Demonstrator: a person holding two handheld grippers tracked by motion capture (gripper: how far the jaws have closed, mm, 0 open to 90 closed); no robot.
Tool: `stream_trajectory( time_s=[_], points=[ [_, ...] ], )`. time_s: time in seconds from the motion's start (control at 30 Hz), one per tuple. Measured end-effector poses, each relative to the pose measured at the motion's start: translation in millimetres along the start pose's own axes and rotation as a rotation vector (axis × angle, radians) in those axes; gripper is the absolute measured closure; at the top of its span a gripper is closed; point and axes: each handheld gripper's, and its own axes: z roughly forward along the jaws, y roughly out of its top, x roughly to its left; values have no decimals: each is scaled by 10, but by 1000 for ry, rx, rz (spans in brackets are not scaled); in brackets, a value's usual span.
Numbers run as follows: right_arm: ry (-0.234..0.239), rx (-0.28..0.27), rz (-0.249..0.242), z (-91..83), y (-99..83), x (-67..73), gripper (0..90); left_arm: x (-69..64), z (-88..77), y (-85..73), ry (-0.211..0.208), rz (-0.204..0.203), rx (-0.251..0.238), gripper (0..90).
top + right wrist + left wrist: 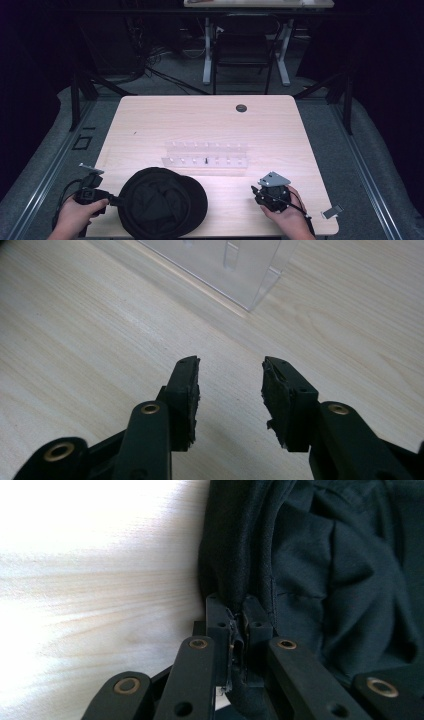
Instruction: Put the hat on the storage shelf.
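Note:
A black cap (pixel 162 202) lies upside down on the near left of the wooden table (pixel 200 120). My left gripper (pixel 117 201) sits at the cap's left edge and is shut on its rim. In the left gripper view the two pads pinch the cap's rim (pixel 239 630), and the dark lining of the cap (pixel 340 570) spreads to the right. My right gripper (pixel 256 192) rests on the near right of the table with a hand around it. Its jaws stand open over bare wood (pixel 230 395) with nothing between them.
A clear plastic rack (pixel 206 157) with small pegs stands mid-table beyond the cap; its corner (pixel 250 270) lies ahead of my right gripper. A round dark grommet (pixel 241 108) marks the table's far side. A chair (pixel 245 47) and desk legs stand on the floor behind.

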Motion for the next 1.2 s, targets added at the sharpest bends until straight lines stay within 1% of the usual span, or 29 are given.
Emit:
stream_trajectory(
  time_s=[0.07, 0.1, 0.17, 0.2, 0.23, 0.27, 0.3, 0.33, 0.37, 0.5, 0.57, 0.63, 0.7, 0.73, 0.77, 0.8, 0.87, 0.9, 0.93, 0.97, 1.0, 1.03, 1.1, 1.13, 1.2],
  points=[
    [-1, -3, 3, -1, -1, -4, 581, -17, -27, 2, -12, -13, -4, 860],
    [-1, -8, 8, -1, -1, -3, 581, -17, -48, 7, -17, -4, 2, 860],
    [-2, -5, 7, -6, 0, -6, 581, -51, -90, 16, -32, -15, -9, 861],
    [-2, -3, 8, -7, 1, -7, 581, -51, -90, 16, -32, -15, -9, 861],
    [-2, -3, 8, -7, 1, -7, 581, -57, -107, 23, -35, -4, -9, 861],
    [-6, -4, 9, -8, 1, -7, 581, -67, -111, 24, -33, -4, -15, 861],
    [-5, -3, 8, -9, 1, -9, 581, -87, -121, 26, -39, -12, -20, 861],
    [-3, -3, 8, -10, 1, -12, 581, -94, -129, 28, -40, -12, -16, 861],
    [-3, -3, 7, -11, 1, -13, 581, -109, -145, 34, -33, -7, -13, 861],
    [-4, 0, 5, -13, 1, -18, 581, -154, -182, 45, -34, 0, -15, 861],
    [-5, 0, 5, -12, 1, -19, 581, -173, -202, 52, -43, 8, -20, 861],
    [-7, -1, 8, -13, 1, -20, 581, -211, -239, 62, -54, 0, -22, 861],
    [-7, -2, 8, -14, 1, -20, 581, -225, -253, 66, -61, 2, -26, 862],
    [-6, 1, 5, -18, 2, -26, 580, -241, -274, 74, -68, 9, -25, 862],
    [-6, -5, 7, -15, -1, -27, 581, -241, -274, 74, -68, 9, -25, 862],
    [-6, -5, 7, -15, -1, -27, 581, -258, -283, 76, -76, 1, -29, 862],
    [-8, -5, 14, -18, 0, -27, 581, -286, -315, 88, -72, 13, -24, 862],
    [-7, -4, 14, -18, 0, -29, 581, -315, -337, 93, -85, 8, -26, 863],
    [-7, -4, 14, -18, 0, -29, 581, -315, -337, 93, -85, 8, -26, 862],
    [-5, -13, 20, -11, -3, -30, 581, -331, -349, 96, -87, 16, -36, 863],
    [-6, -13, 21, -11, -4, -31, 581, -354, -371, 101, -94, 13, -33, 863],
    [-6, -13, 21, -11, -4, -31, 581, -371, -393, 107, -93, 24, -36, 863],
    [-6, -3, 20, -16, -3, -37, 581, -431, -452, 123, -99, 30, -46, 863],
    [-6, -3, 20, -16, -3, -37, 581, -431, -452, 123, -99, 30, -46, 863],
    [-8, -9, 19, -16, -3, -40, 581, -470, -503, 138, -106, 41, -49, 863]
  ],
)
